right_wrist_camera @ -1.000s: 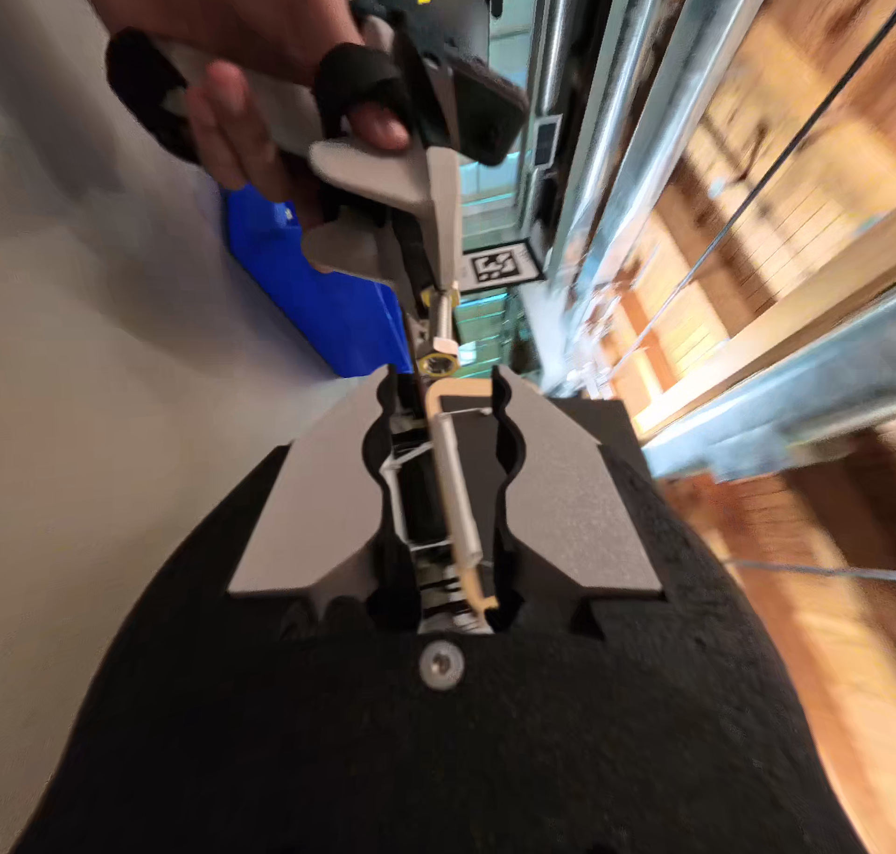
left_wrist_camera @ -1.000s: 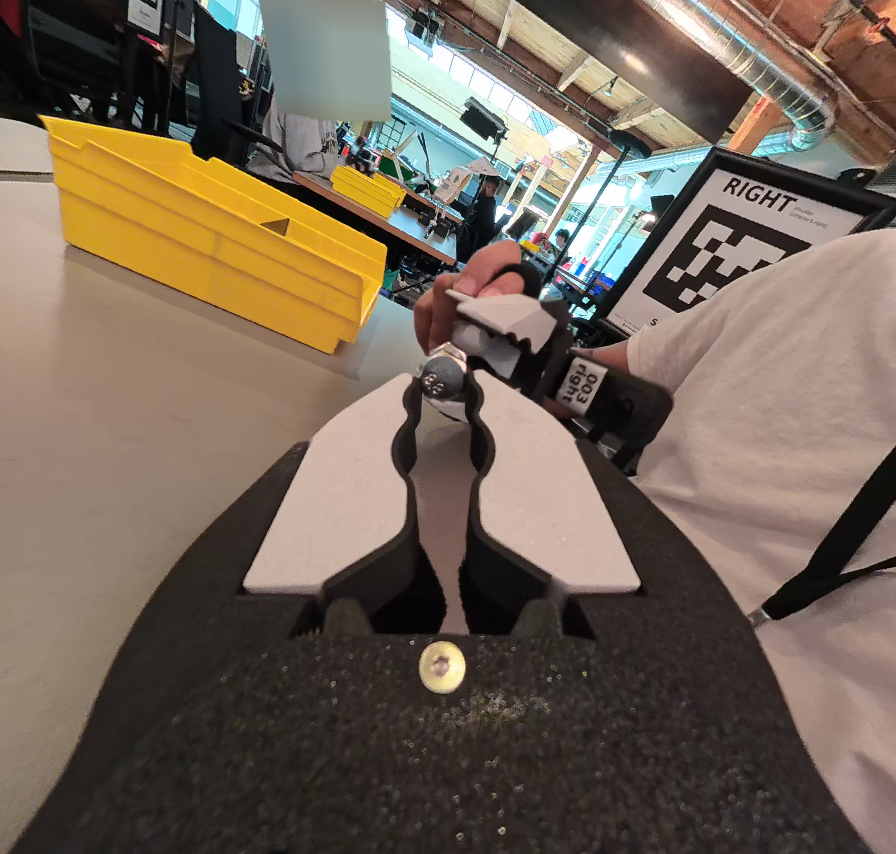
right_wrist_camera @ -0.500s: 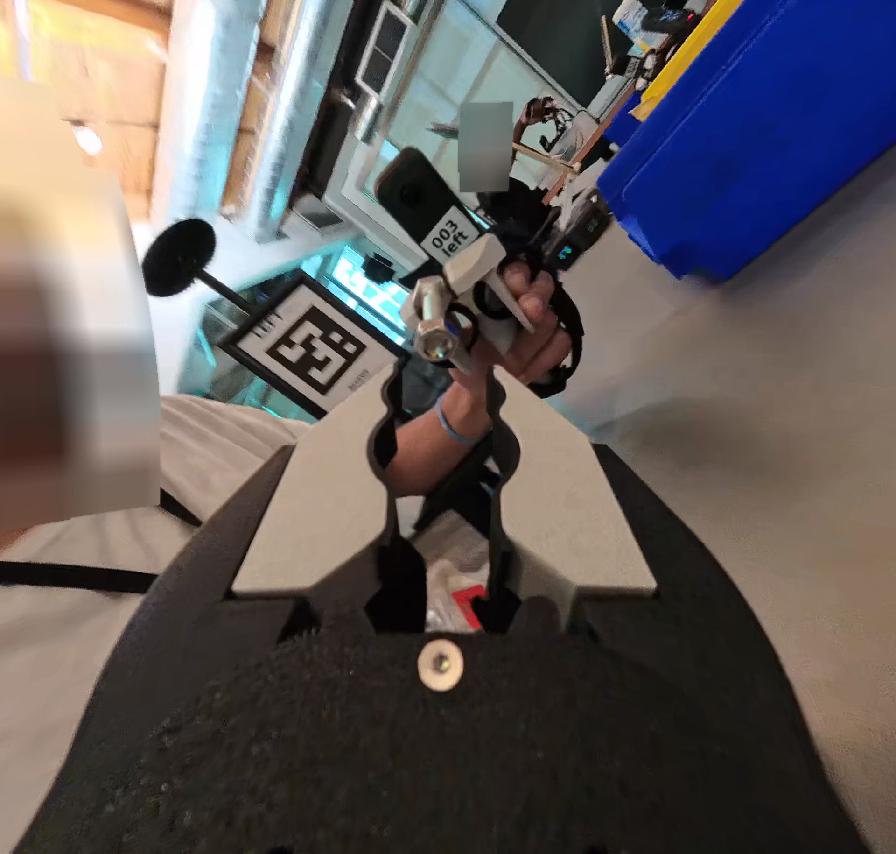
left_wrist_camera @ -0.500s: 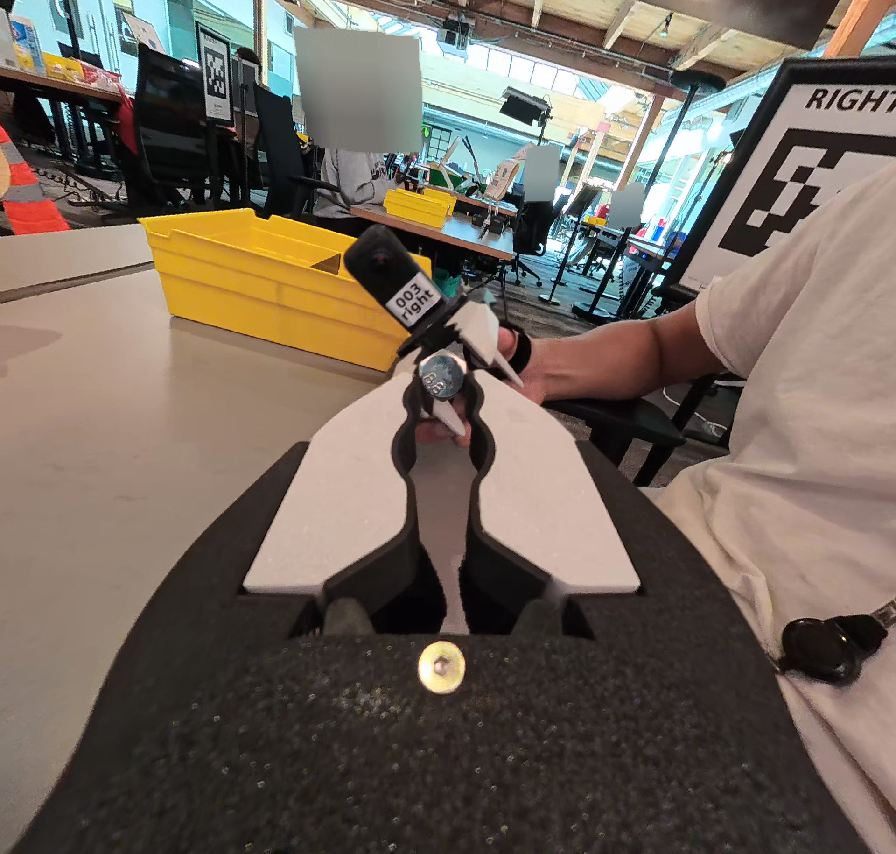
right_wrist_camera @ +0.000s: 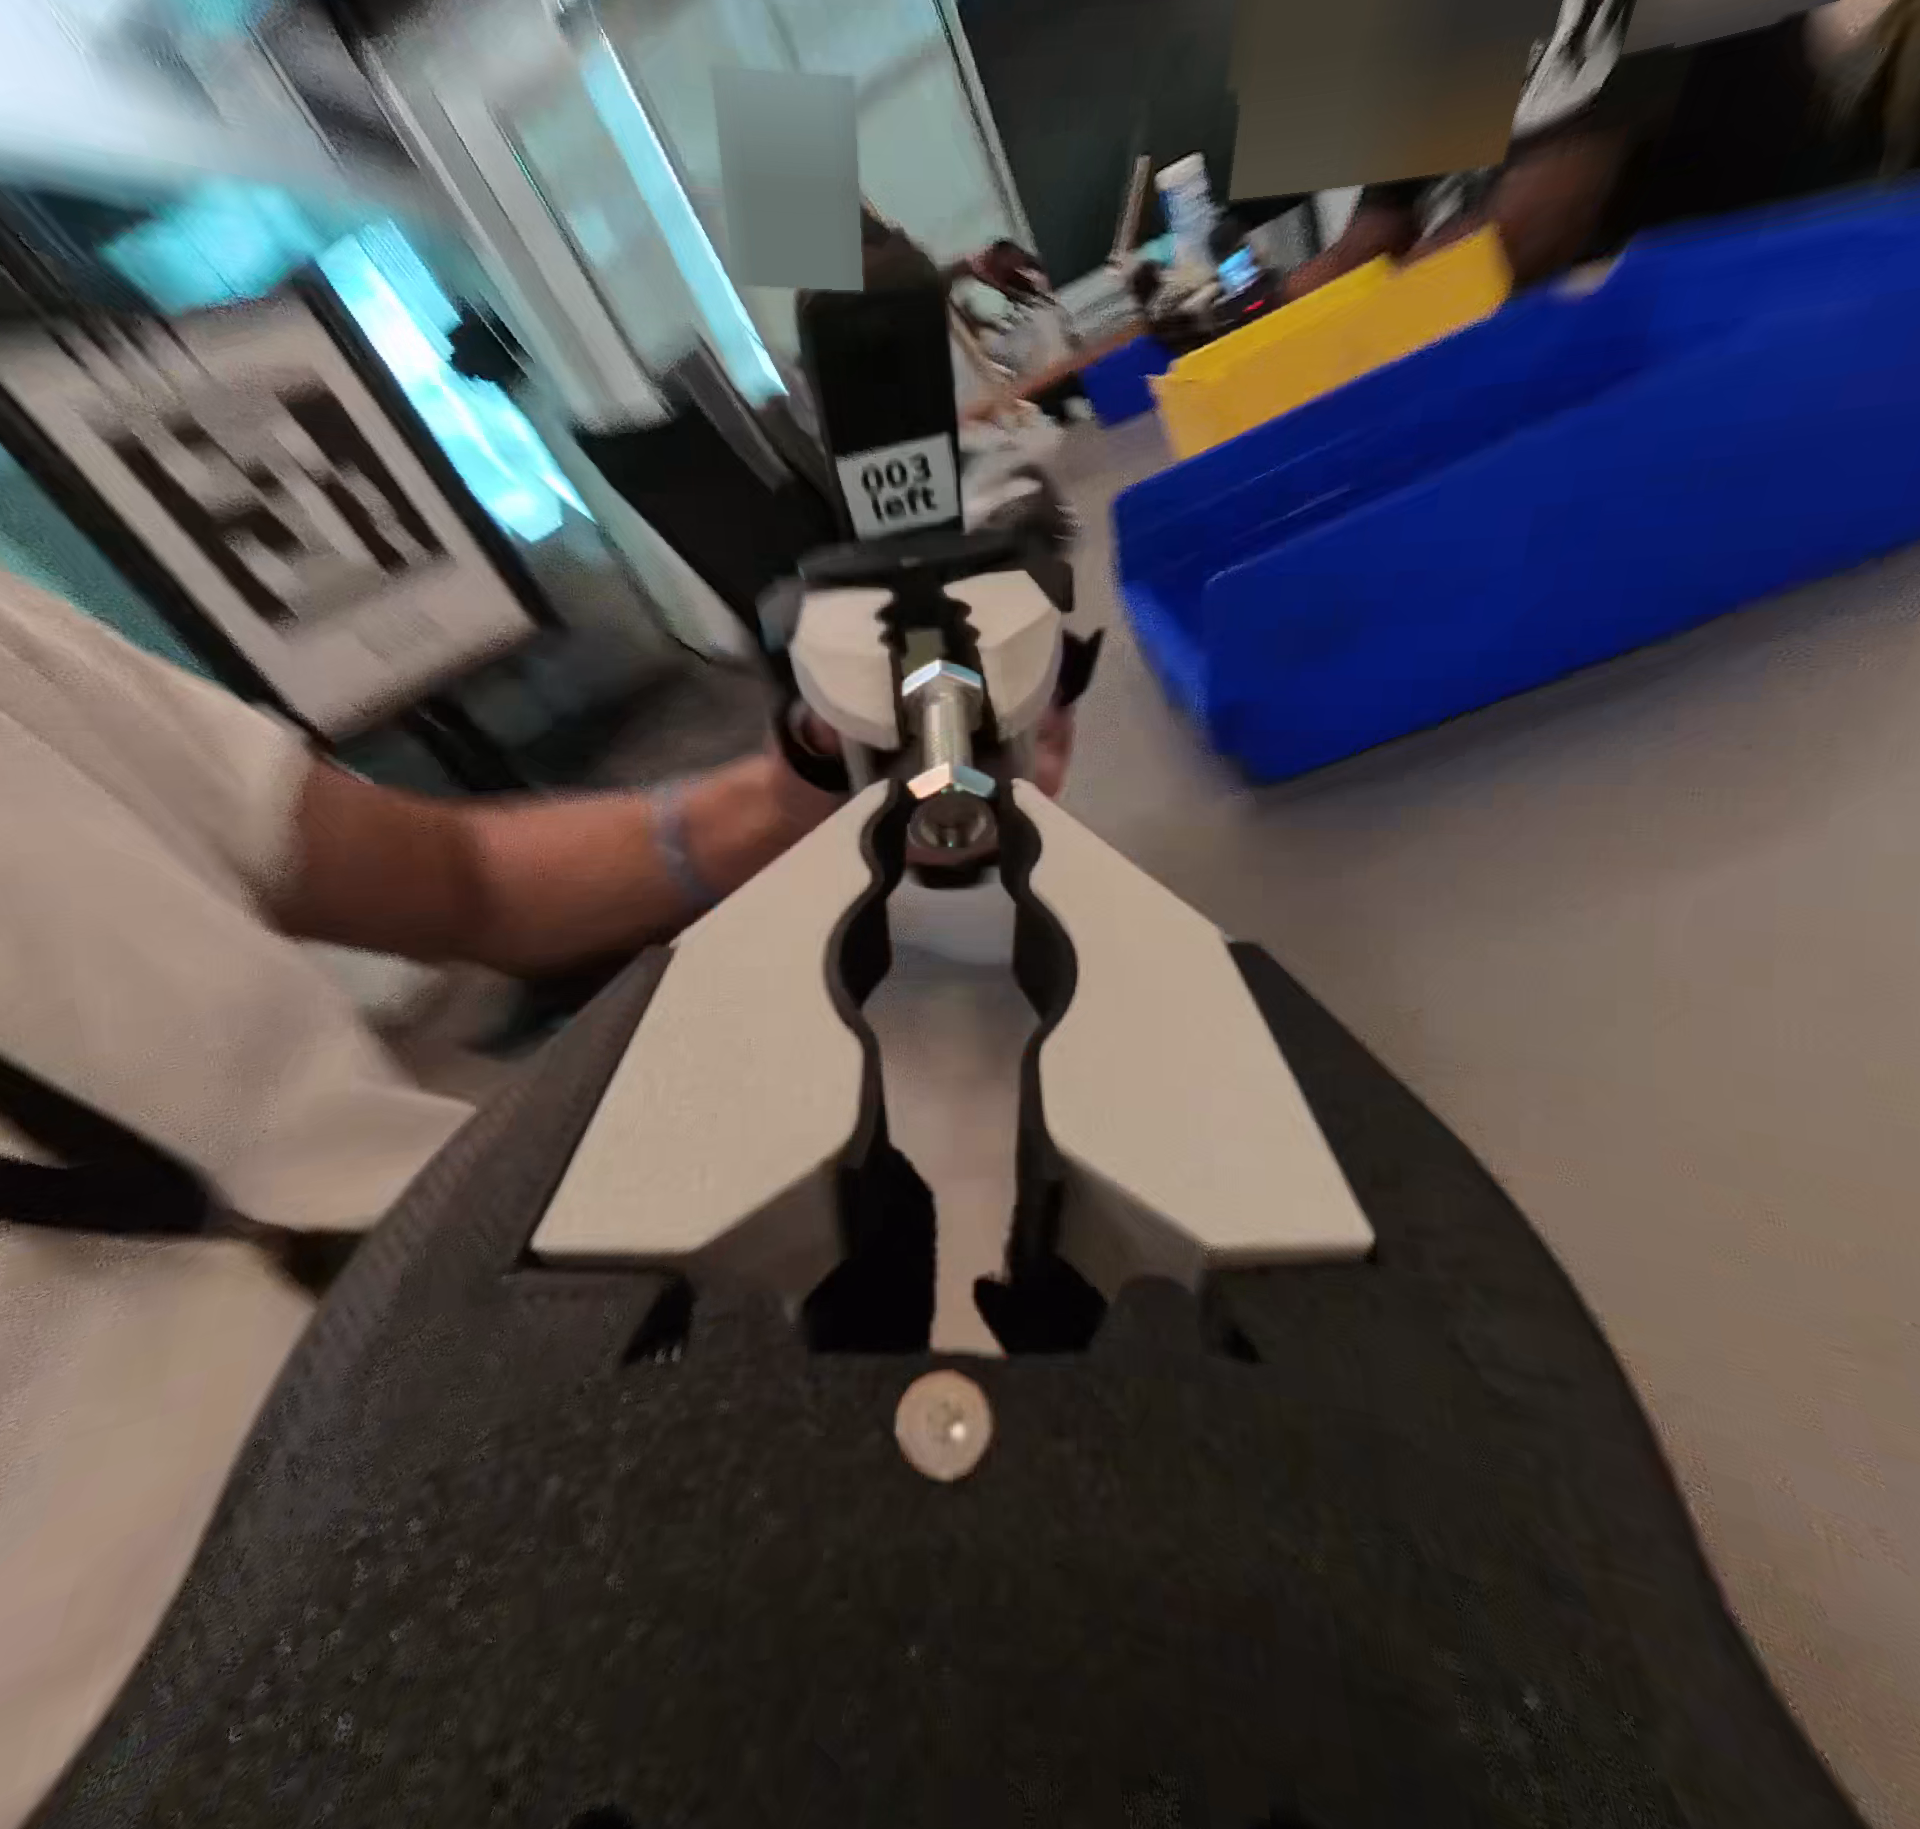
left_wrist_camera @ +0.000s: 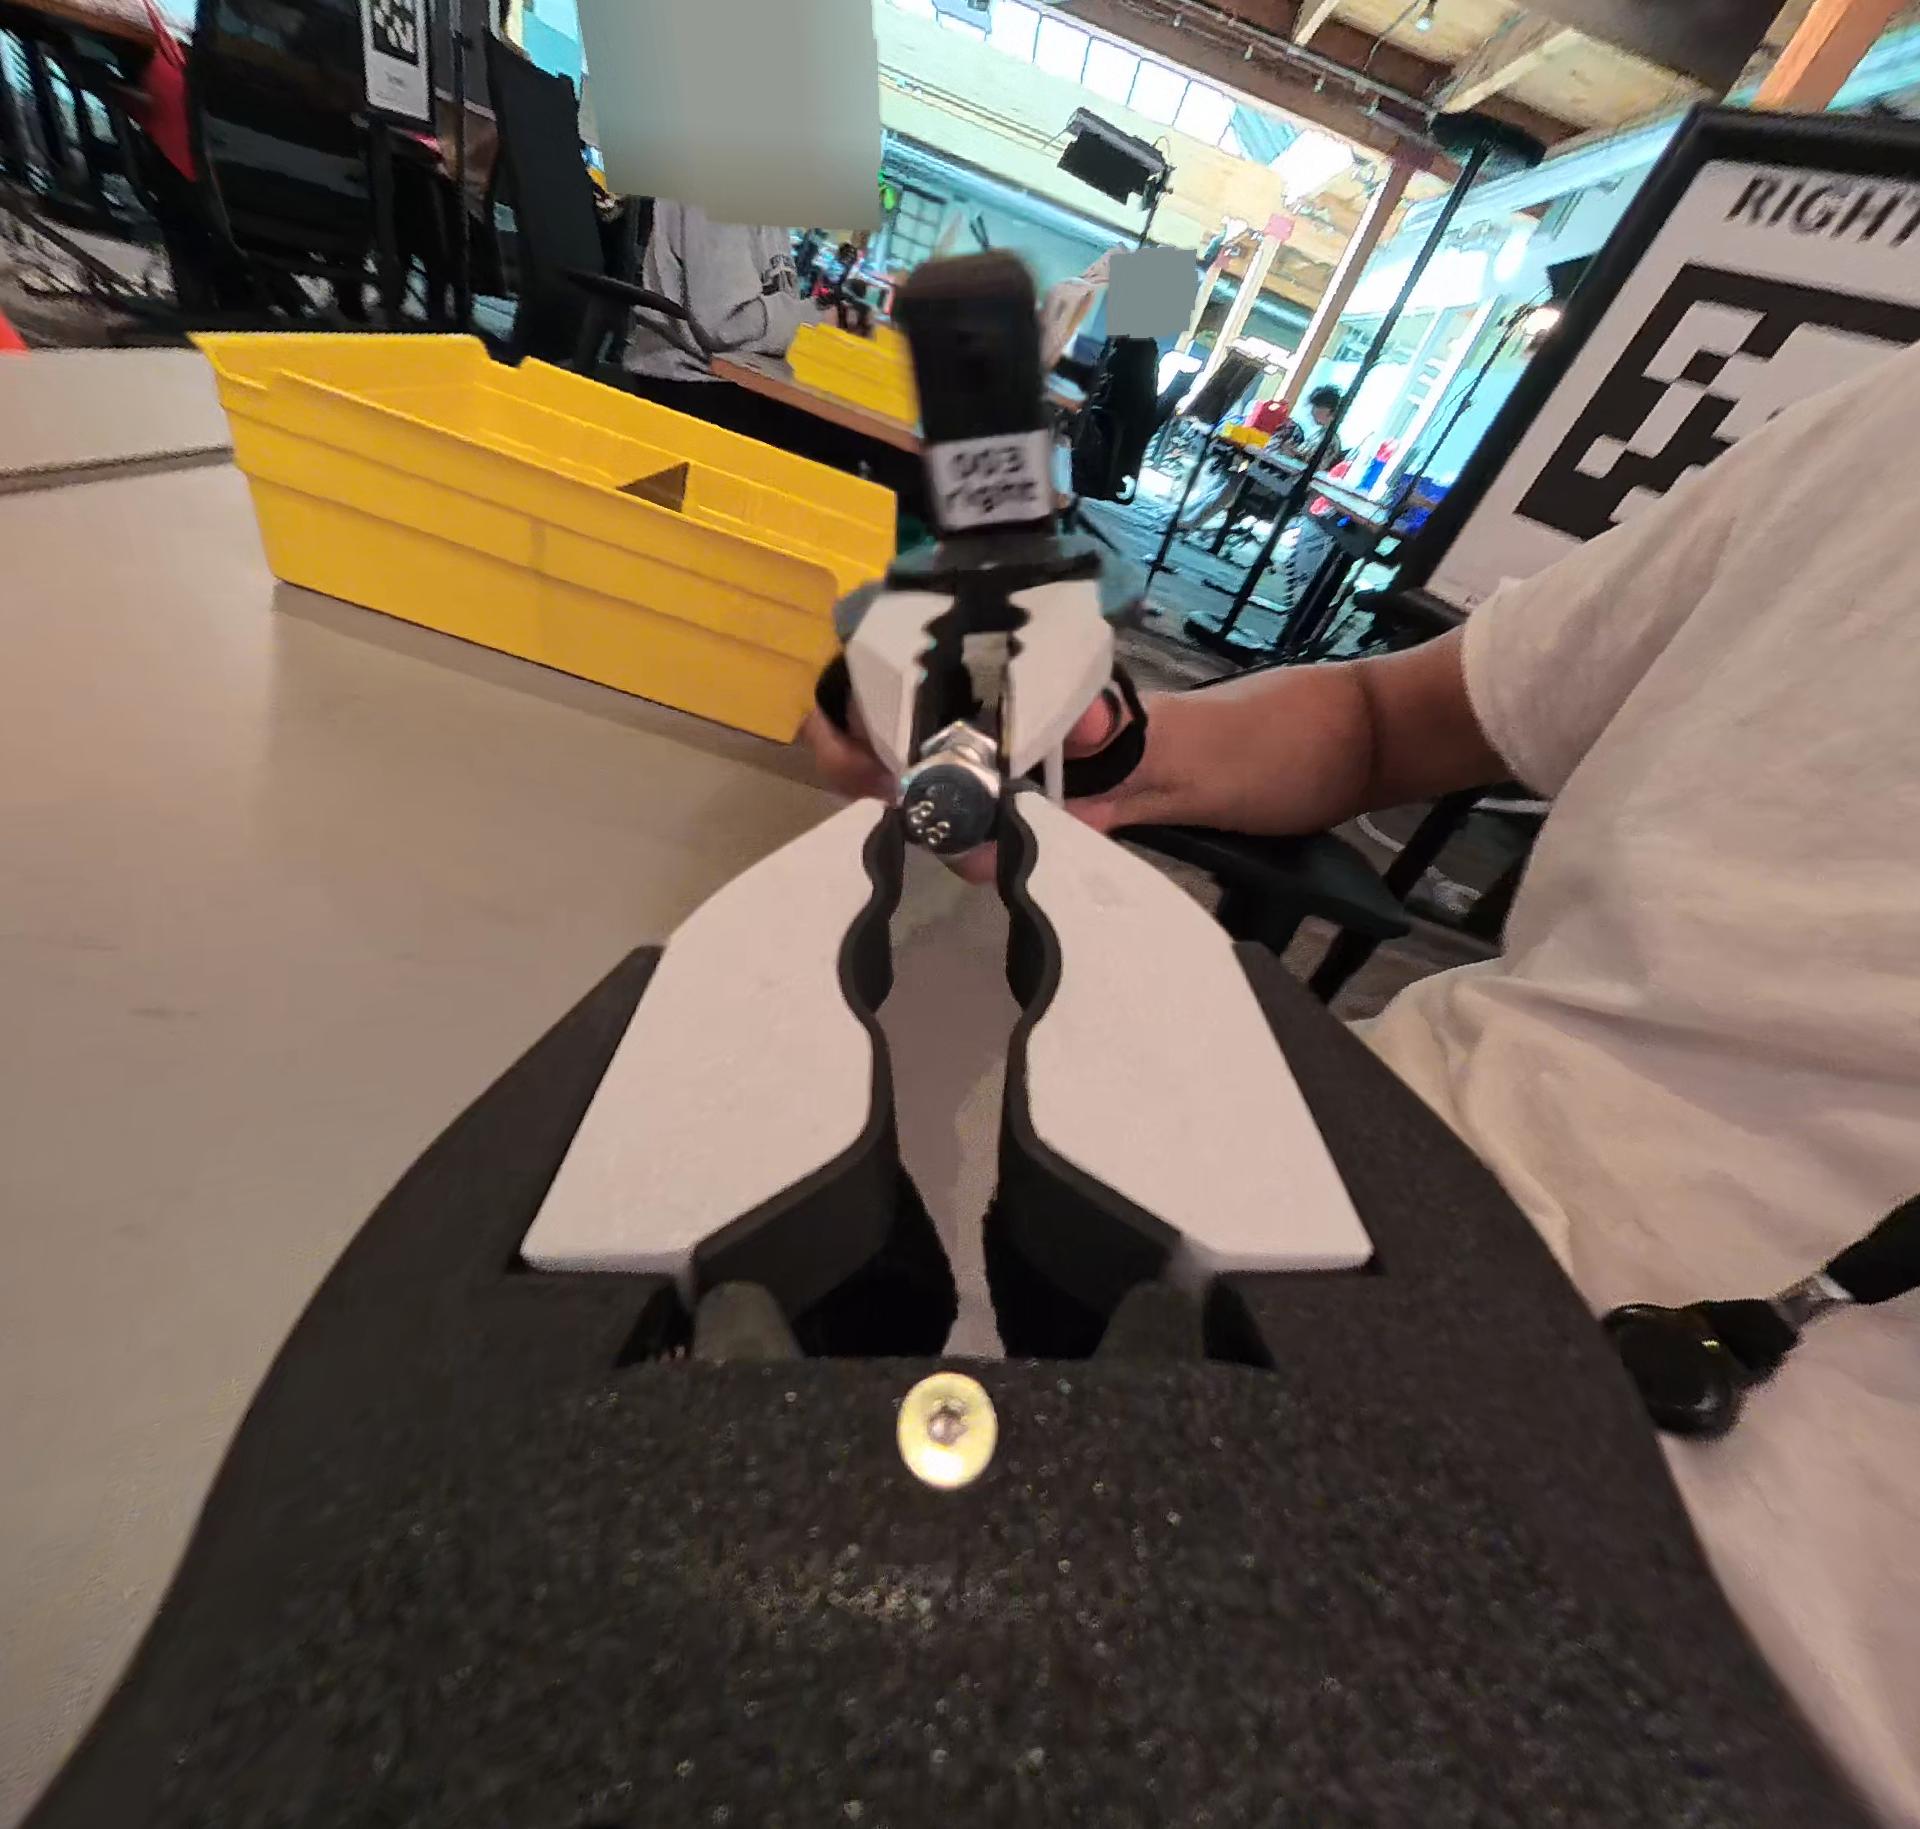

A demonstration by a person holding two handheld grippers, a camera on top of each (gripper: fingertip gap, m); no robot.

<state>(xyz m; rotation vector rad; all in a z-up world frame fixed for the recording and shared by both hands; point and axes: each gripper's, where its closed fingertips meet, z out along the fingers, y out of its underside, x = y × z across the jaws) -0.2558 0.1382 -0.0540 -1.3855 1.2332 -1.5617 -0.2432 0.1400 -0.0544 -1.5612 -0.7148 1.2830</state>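
Left wrist view: yellow bin (left_wrist_camera: 540, 532); right wrist view: blue bin (right_wrist_camera: 1507, 532).

Two grippers (left_wrist_camera: 951, 823) (right_wrist_camera: 951, 823) meet over one table (left_wrist_camera: 312, 896). One bolt (right_wrist_camera: 940, 725) carries one nut (right_wrist_camera: 948, 784). Yellow bins number three: one (left_wrist_camera: 540, 532) on the table's far edge in the left wrist view, one (left_wrist_camera: 852, 366) on a desk behind, one (right_wrist_camera: 1330, 356) in the right wrist view. Two blue bins (right_wrist_camera: 1507, 532) (right_wrist_camera: 1127, 377) show, and three checkered marker boards (left_wrist_camera: 1714, 377) (left_wrist_camera: 393, 13) (right_wrist_camera: 281, 522)
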